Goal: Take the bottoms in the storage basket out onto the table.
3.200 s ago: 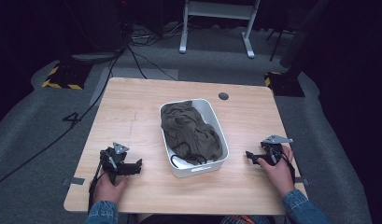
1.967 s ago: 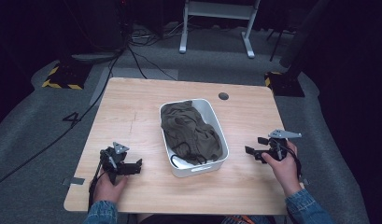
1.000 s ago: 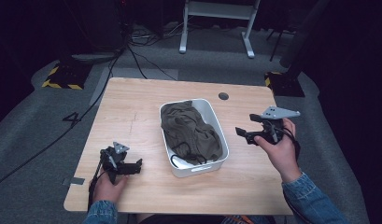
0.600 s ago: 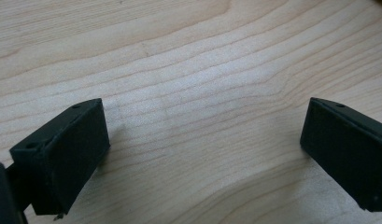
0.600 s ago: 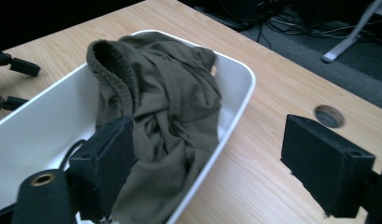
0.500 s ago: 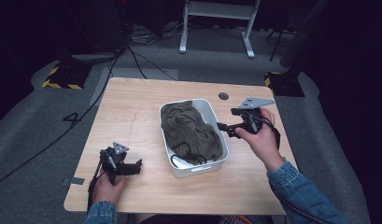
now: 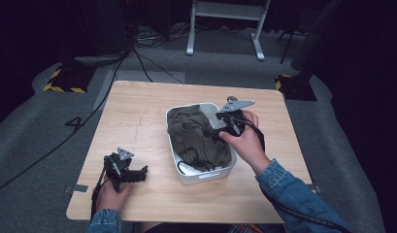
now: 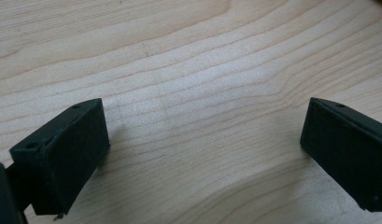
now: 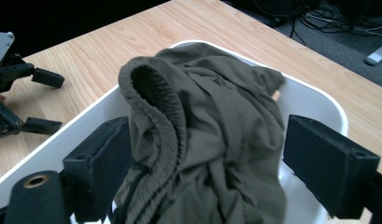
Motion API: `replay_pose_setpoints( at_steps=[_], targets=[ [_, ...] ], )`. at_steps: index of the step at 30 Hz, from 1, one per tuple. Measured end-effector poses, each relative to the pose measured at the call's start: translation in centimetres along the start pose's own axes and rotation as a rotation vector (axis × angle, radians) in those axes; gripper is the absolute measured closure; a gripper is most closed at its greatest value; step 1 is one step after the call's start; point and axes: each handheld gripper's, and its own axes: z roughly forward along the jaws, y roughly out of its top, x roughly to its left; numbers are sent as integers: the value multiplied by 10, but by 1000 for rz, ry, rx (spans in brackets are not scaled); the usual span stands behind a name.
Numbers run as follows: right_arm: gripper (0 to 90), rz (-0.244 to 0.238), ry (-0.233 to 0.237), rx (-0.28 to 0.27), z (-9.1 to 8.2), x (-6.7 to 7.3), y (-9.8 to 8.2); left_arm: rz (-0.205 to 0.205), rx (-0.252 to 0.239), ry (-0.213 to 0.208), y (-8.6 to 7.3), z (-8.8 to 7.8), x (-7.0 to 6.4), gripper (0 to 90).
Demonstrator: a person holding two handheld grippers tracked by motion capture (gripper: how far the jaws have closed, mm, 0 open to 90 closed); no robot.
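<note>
A white plastic tub stands in the middle of the wooden table, with a crumpled dark olive garment piled in it. My right gripper hangs over the tub's right side, open. In the right gripper view its jaws stand wide on either side of the garment, just above the elastic waistband fold, inside the tub's rim. My left gripper rests on the table near the front left corner, open. Between its jaws, the left gripper has bare wood.
The wooden table is bare to the left of the tub and behind it. A small dark round object lies behind the right gripper. Cables and a white metal stand are on the floor beyond the far edge.
My right gripper has lifted from the table's right front, swung left and forward, and now hangs over the tub with its jaws around the garment. The left gripper has stayed still.
</note>
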Motion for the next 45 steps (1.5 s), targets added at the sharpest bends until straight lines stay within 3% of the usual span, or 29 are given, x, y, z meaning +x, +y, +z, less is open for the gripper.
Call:
replay_pose_setpoints(
  at_steps=[6, 17, 23, 31, 36, 38, 40, 45],
  targets=[
    [157, 21, -18, -32, 23, 7, 0, 0, 0, 0, 0, 0, 0, 15],
    [158, 46, -1, 58, 71, 18, -20, 1, 0, -1, 0, 0, 0, 14],
    [154, 73, -59, 89, 93, 14, -27, 1, 0, -1, 0, 0, 0, 14],
    [112, 91, -100, 126, 111, 12, -36, 2, 0, -2, 0, 0, 0, 15],
    [70, 136, -105, 153, 119, 10, -43, 4, 0, -3, 0, 0, 0, 14],
    [47, 145, -103, 173, 123, 10, -46, 3, 0, -2, 0, 0, 0, 14],
    [19, 173, -84, 244, 130, 11, -51, 2, 0, -2, 0, 0, 0, 15],
    [4, 193, -94, 269, 134, 10, -53, 2, 0, -2, 0, 0, 0, 14]
  ],
)
